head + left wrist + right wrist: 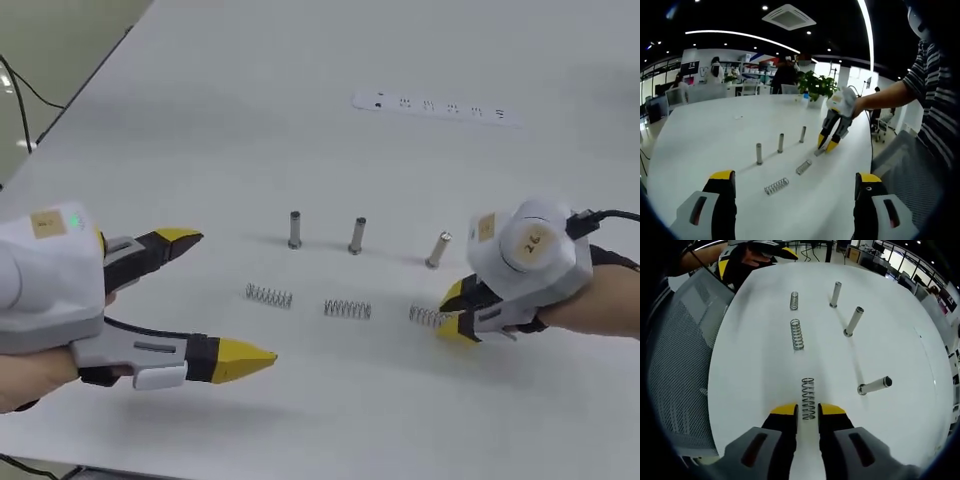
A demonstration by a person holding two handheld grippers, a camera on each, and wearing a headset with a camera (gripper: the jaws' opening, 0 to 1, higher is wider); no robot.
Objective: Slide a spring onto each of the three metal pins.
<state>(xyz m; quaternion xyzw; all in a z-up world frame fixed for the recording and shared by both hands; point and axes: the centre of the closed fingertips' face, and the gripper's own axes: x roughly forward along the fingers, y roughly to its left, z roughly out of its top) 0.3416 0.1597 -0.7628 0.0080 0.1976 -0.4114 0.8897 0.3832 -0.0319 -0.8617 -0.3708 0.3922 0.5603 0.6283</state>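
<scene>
**Desk:** Head view: how far along?

**Photographer:** Nothing threaded. The left pin (295,229), middle pin (357,235) and right pin (438,249) stand bare in a far row on the white table (300,100). The left spring (269,295), middle spring (347,309) and right spring (427,316) lie flat in a nearer row, one before each pin. The left gripper (228,296) hangs near left, jaws wide, holding nothing. The right gripper (452,312) is down at the right spring.

**Desk:** Left gripper view?

**Photographer:** Same tally. Its own jaws gape over bare table, short of the left spring (776,186). Far along the row, the right gripper (827,146) tips down onto the right spring (819,151).

**Desk:** Right gripper view?

**Photographer:** The jaws are set narrow, straddling one end of the right spring (808,397), which lies flat. The right pin (874,385) stands bare, near but apart. I cannot tell whether the pads bite. My reading is that the first pick-up is in hand and all three springs are left to slide on.
</scene>
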